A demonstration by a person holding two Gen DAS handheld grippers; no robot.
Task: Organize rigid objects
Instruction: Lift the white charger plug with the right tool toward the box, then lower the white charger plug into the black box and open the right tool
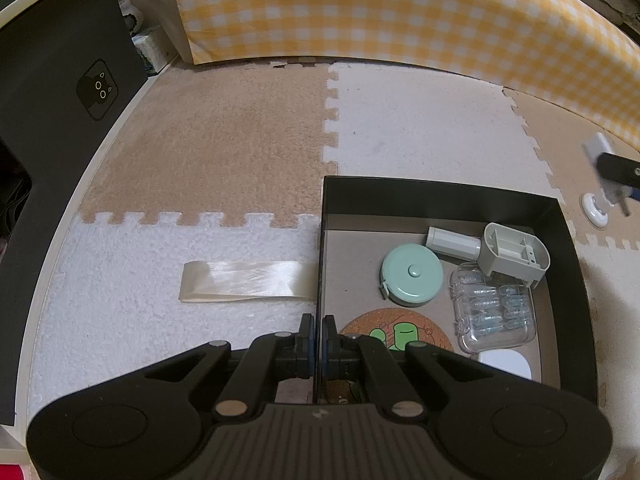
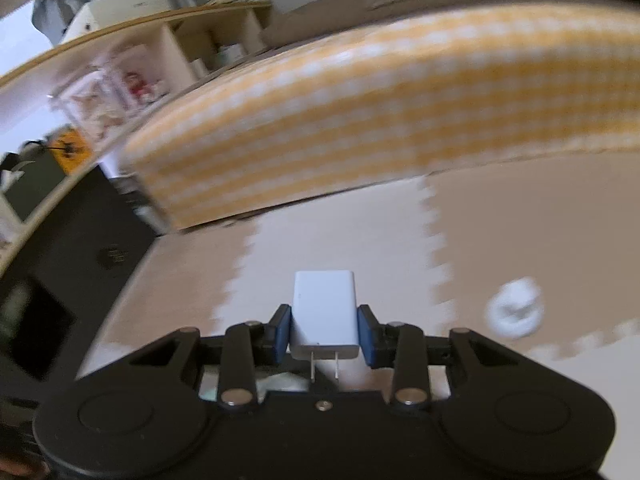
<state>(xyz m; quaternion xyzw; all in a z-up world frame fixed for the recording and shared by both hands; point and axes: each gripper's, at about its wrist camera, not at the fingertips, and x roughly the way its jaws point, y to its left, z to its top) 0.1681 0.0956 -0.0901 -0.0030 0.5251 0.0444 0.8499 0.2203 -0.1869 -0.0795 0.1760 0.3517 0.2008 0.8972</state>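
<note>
Floor covered with interlocking tan and white foam carpet tiles (image 1: 248, 140), bounded at the far side by a yellow-and-white checked fabric panel (image 1: 400, 12). The landmark is an open black rectangular cardboard box (image 1: 440, 194) standing on the floor.

Inside the box: a mint-green round tape measure (image 1: 412, 274) near the centre; a grey cylindrical plastic piece (image 1: 452, 243) beyond it, touching a grey oval plastic housing (image 1: 514, 254) toward the far right corner; a clear plastic case of small transparent parts (image 1: 494, 312) beside the right wall; a round cork coaster with a green cartoon figure (image 1: 396, 330) at the near side; a white rounded object (image 1: 506, 364), partly hidden, near the right corner.

Outside the box, against its left wall, lies a flat cream satin ribbon strip (image 1: 244, 282). To the right of the box a small white round disc (image 1: 595, 209) rests on the floor.

Left gripper (image 1: 318, 338): closed on the box's left wall, one finger on each side.

Right gripper (image 2: 324, 332): clamped on a white rectangular plug adapter (image 2: 324, 312), prongs pointing back toward the camera, held above the floor to the right of the box. The right wrist view is motion-blurred.
</note>
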